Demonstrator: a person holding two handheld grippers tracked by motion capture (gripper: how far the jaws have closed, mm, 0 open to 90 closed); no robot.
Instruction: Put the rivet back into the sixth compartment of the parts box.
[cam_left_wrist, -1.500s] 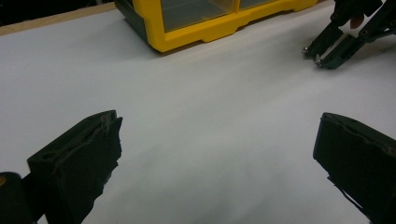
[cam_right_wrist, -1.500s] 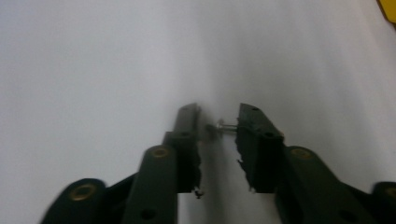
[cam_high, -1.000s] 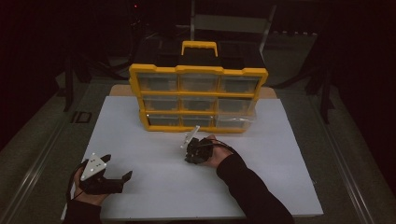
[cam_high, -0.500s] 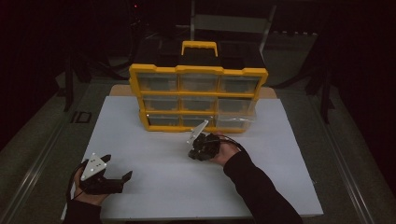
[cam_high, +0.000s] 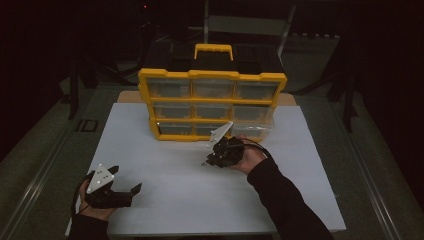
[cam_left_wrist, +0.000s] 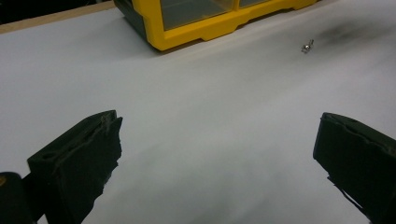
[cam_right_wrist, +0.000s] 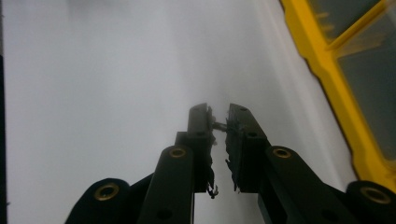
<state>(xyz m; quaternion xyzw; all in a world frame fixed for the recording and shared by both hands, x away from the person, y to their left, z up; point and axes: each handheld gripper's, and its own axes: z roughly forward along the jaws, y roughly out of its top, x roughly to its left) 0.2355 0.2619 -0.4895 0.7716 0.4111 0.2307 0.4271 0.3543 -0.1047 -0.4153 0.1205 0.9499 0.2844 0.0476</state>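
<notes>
One yellow drawer cabinet (cam_high: 212, 105) with clear drawers sits upper centre of the high view, at the back of a white board (cam_high: 165, 175) that covers most of the table; it looks bulky and stiff, no part of the grab here. Right gripper (cam_high: 206, 162) is centre frame, just in front of the cabinet's lower right corner, tips down at the board. In the right gripper view its jaws are nearly closed, a thin gap left, pinching a tiny metal part (cam_right_wrist: 219, 125) right at the tips, mid frame. The same small screw-like piece shows in the left gripper view as a shiny speck (cam_left_wrist: 307, 46) at upper right, on the board near the cabinet's base. Judgement: very light, hard, smooth metal, likely slippery and prone to twist or pop out; grip across its body with the very fingertips, squarely, light squeeze, lift slowly. Exact shape too small to tell. Left gripper (cam_high: 127, 192) rests lower left of the high view on the board's near edge, jaws spread wide, holding nothing, well apart from the part.
</notes>
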